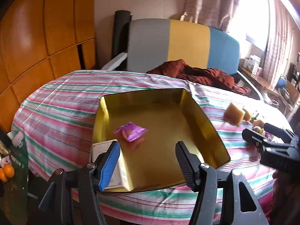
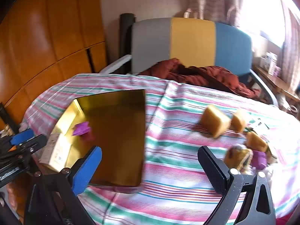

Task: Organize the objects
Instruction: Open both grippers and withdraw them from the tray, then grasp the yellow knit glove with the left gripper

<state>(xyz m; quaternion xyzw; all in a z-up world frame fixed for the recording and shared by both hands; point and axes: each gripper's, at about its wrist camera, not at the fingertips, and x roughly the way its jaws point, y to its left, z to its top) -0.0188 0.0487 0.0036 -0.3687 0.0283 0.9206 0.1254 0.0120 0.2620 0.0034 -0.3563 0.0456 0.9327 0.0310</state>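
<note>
Mid-sort, by the look of it: one purple snack packet [image 1: 130, 134] already lying in the gold tin tray [image 1: 215, 131] on the striped bench [image 1: 56, 112], tan wrapped cakes [image 2: 214, 122] waiting well apart to its right. Left hand-held gripper [image 1: 148, 161] spread and empty over the tray; right hand-held gripper [image 2: 150, 166] spread and empty over bare cloth. Next, probably: swing right toward the cakes, pinch one. Plenty of open cloth between; tray wall to clear on return.
</note>
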